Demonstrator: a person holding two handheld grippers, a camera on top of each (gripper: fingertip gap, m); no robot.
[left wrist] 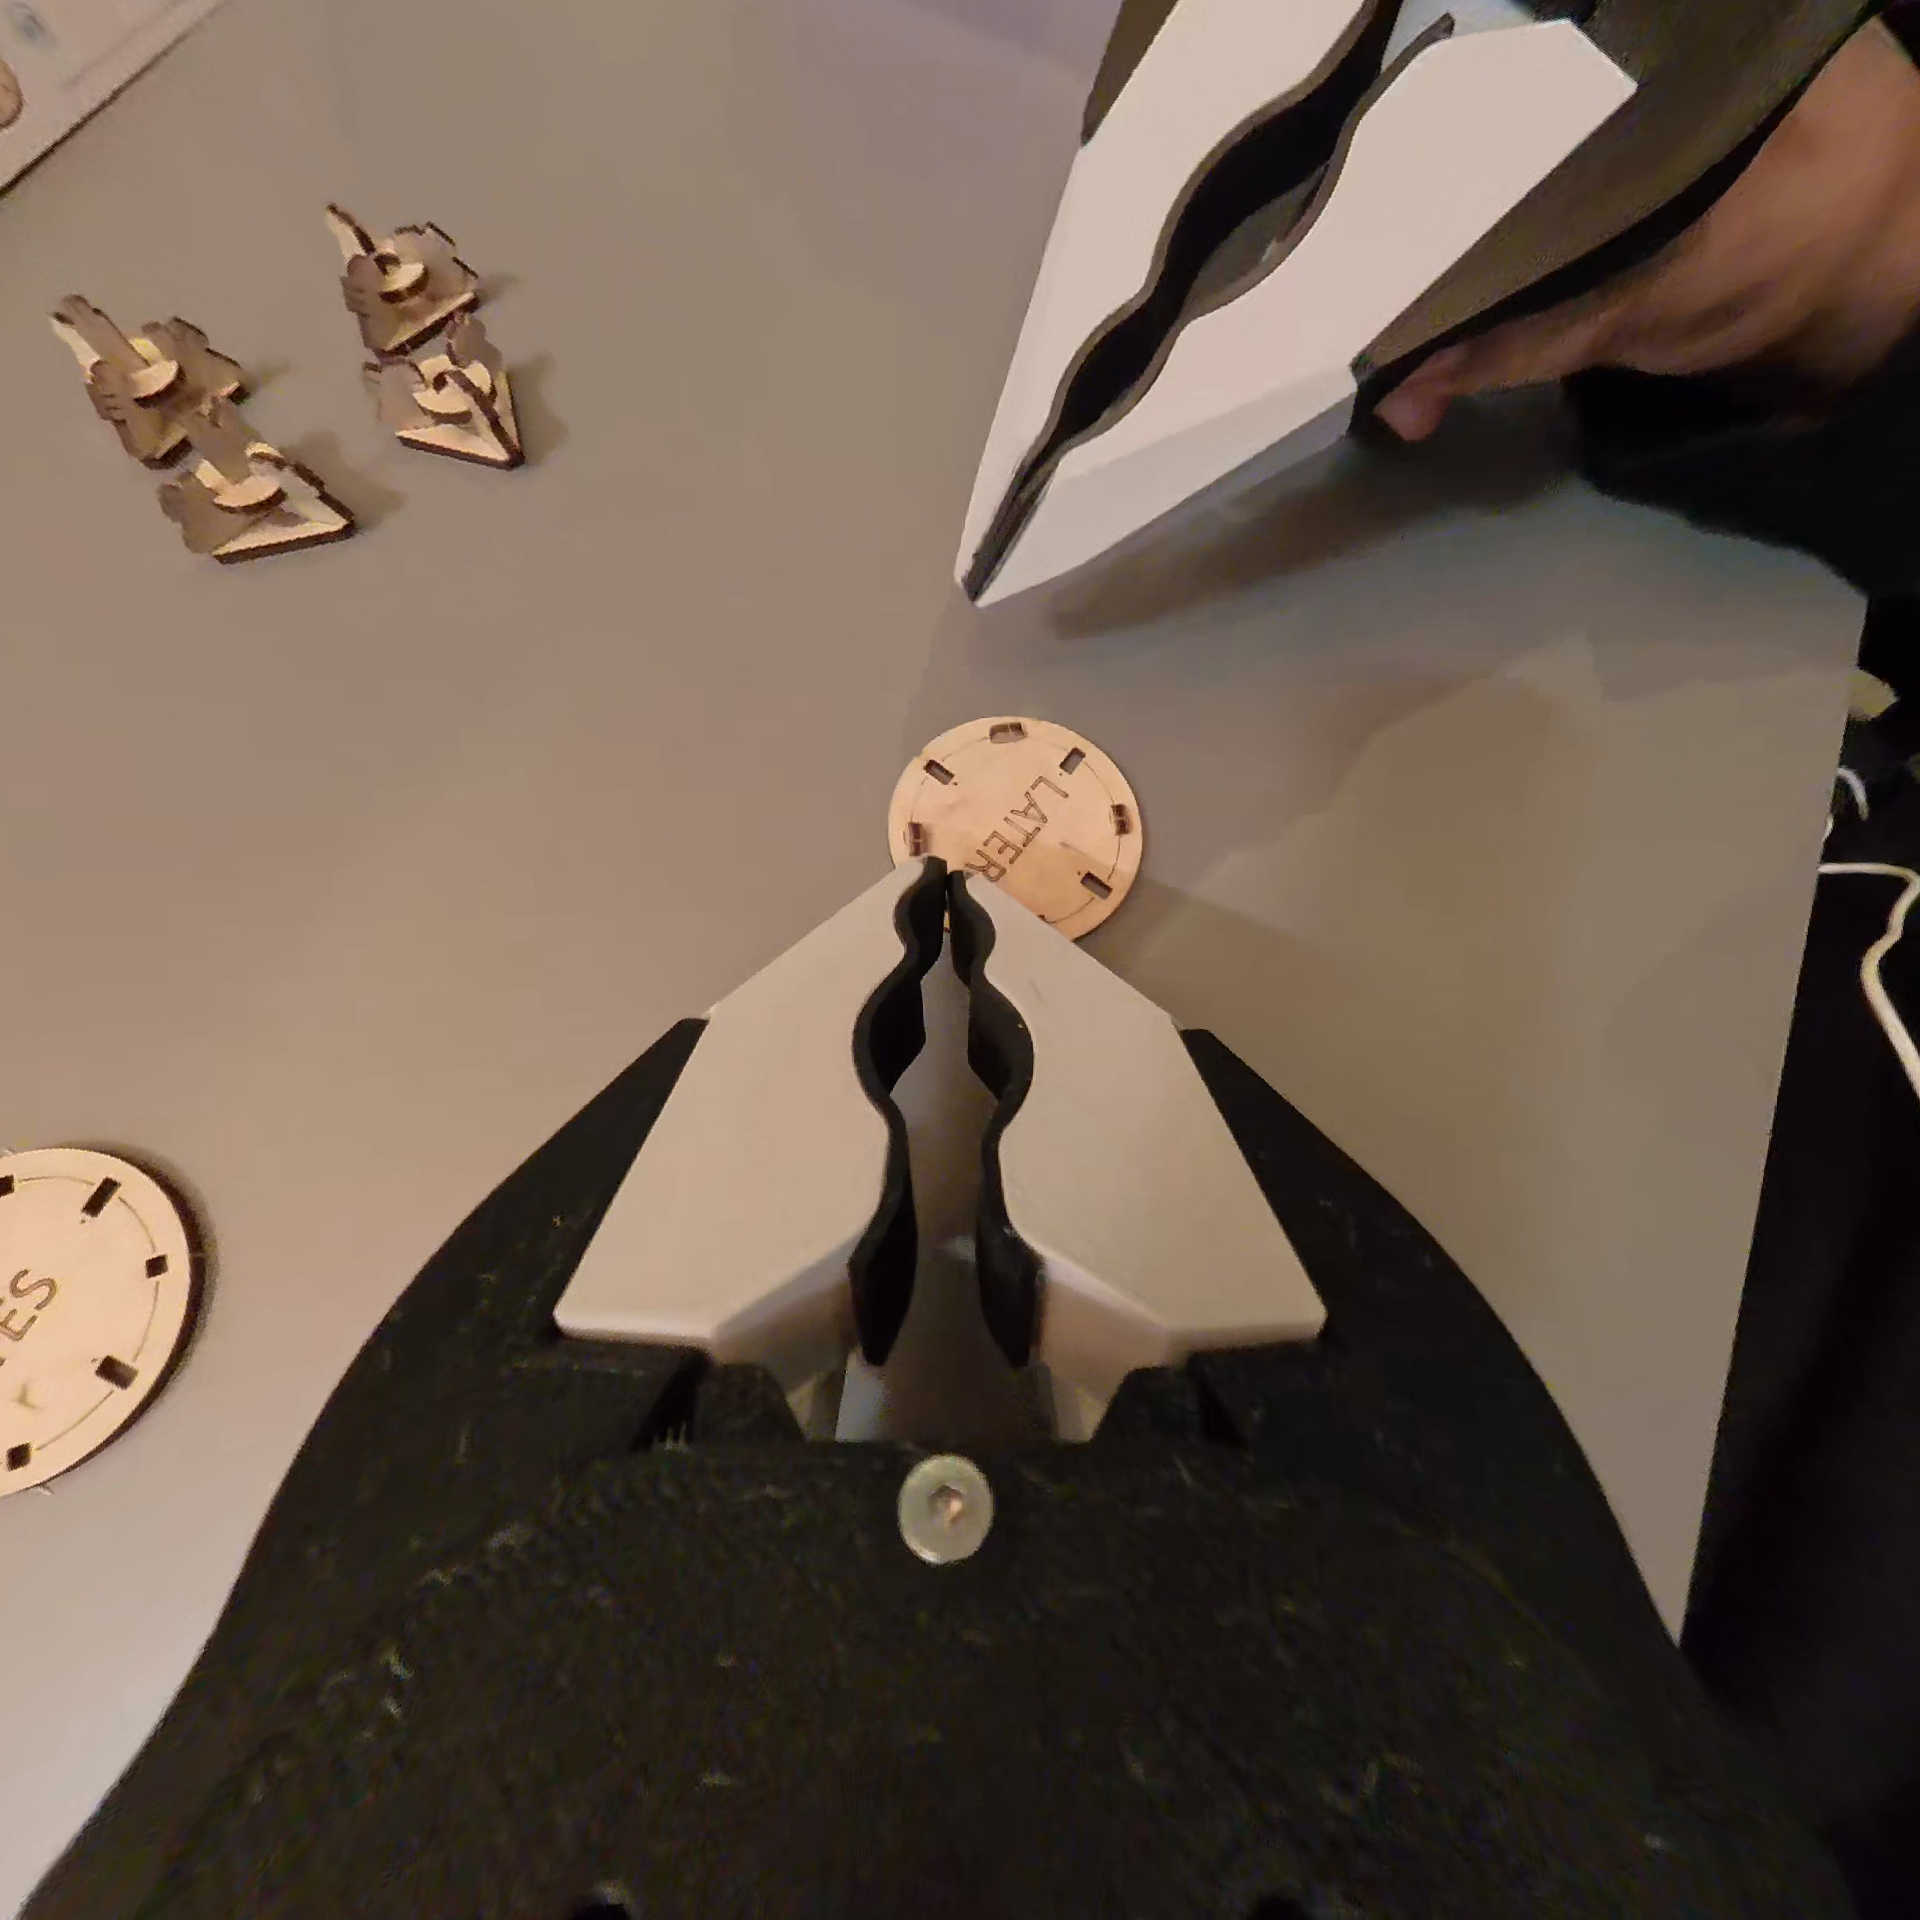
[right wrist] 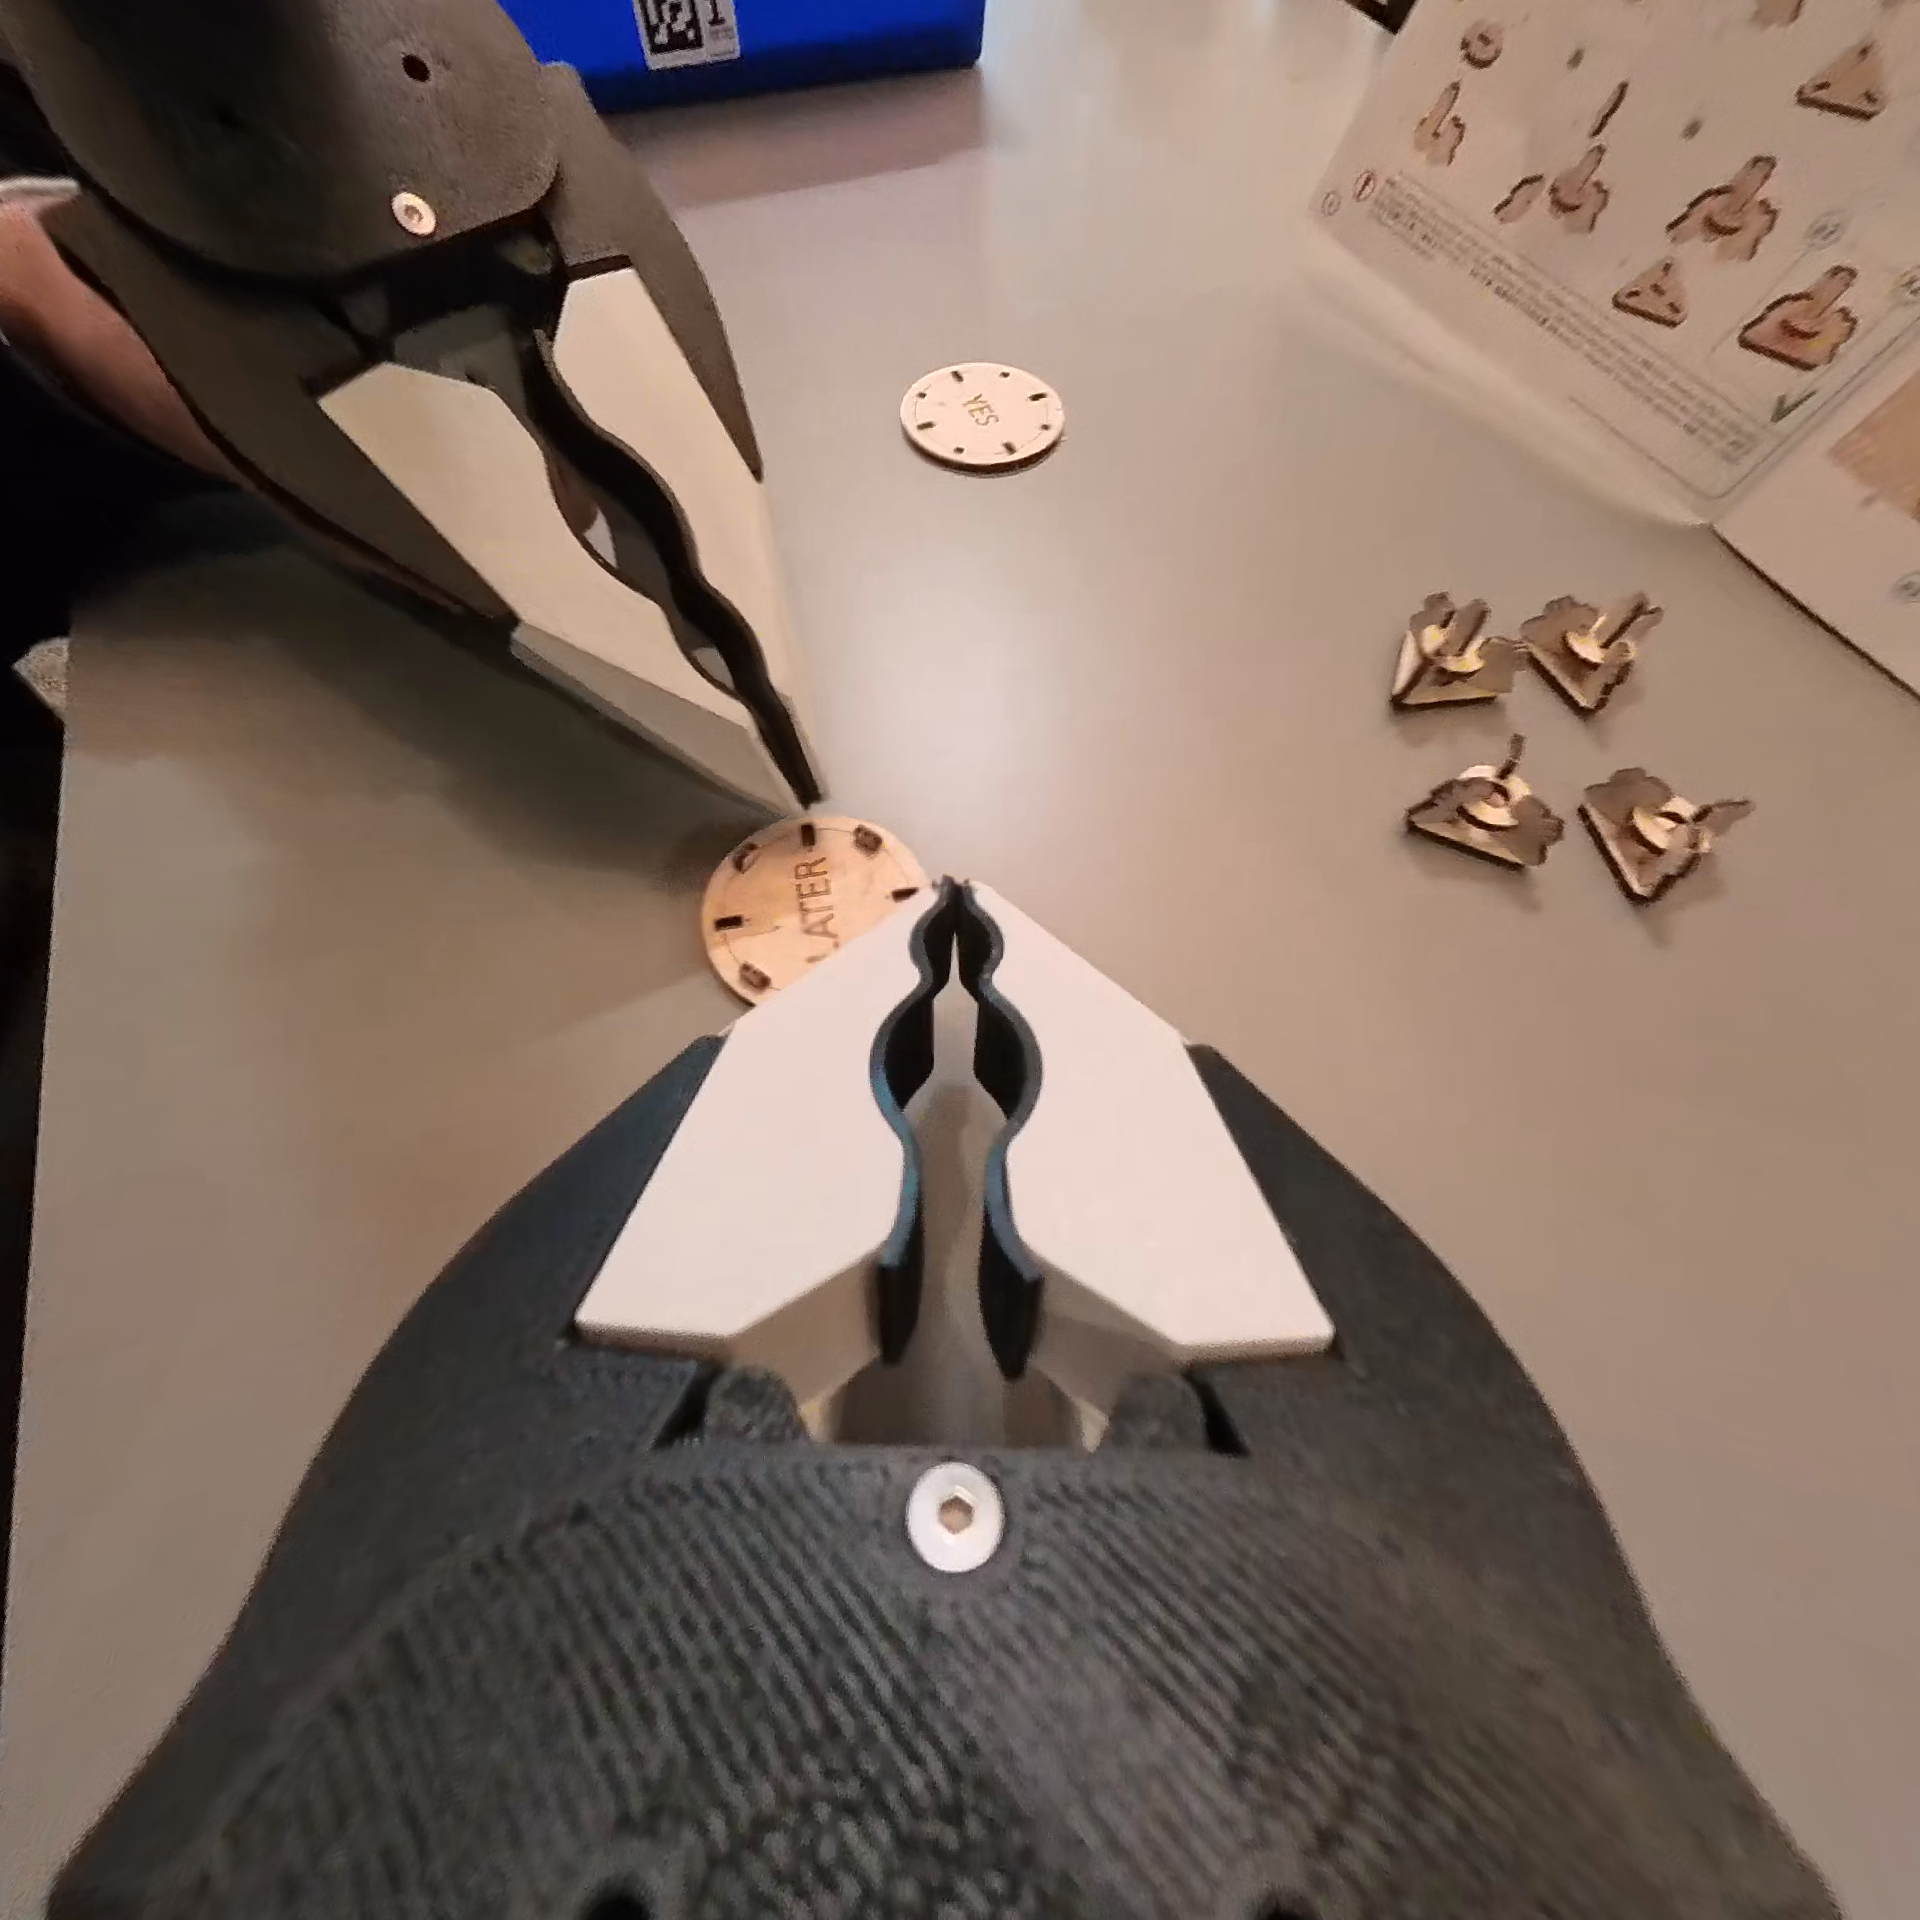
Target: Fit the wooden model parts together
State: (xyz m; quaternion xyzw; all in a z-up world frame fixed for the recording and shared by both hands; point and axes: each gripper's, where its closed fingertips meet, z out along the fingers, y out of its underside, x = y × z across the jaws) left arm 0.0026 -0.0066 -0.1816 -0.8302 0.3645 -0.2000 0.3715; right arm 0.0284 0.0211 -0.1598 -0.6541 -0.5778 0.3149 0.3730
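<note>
A round wooden disc (left wrist: 1023, 821) with slots around its rim lies flat on the grey table (left wrist: 623, 727). My left gripper (left wrist: 940, 868) is shut and nothing is between its pads. Its tips rest at the disc's near edge. In the right wrist view the left gripper (right wrist: 805, 795) points down onto the disc's (right wrist: 790, 904) far rim. My right gripper (right wrist: 956, 888) is shut and empty, with its tips just beside the disc's right edge. In the left wrist view the right gripper (left wrist: 977, 587) sits a little beyond the disc, held by a hand (left wrist: 1662, 291).
A second slotted wooden disc (left wrist: 83, 1320) lies apart, also in the right wrist view (right wrist: 982, 416). Several small wooden assemblies (left wrist: 260, 499) (right wrist: 1486, 821) stand in a group. An instruction sheet (right wrist: 1621, 208) and a blue box (right wrist: 779, 42) lie at the back. The table edge (left wrist: 1766, 1039) and a white cable (left wrist: 1881, 935) are close by. My hands' fingertips stand some 5 centimetres from each other.
</note>
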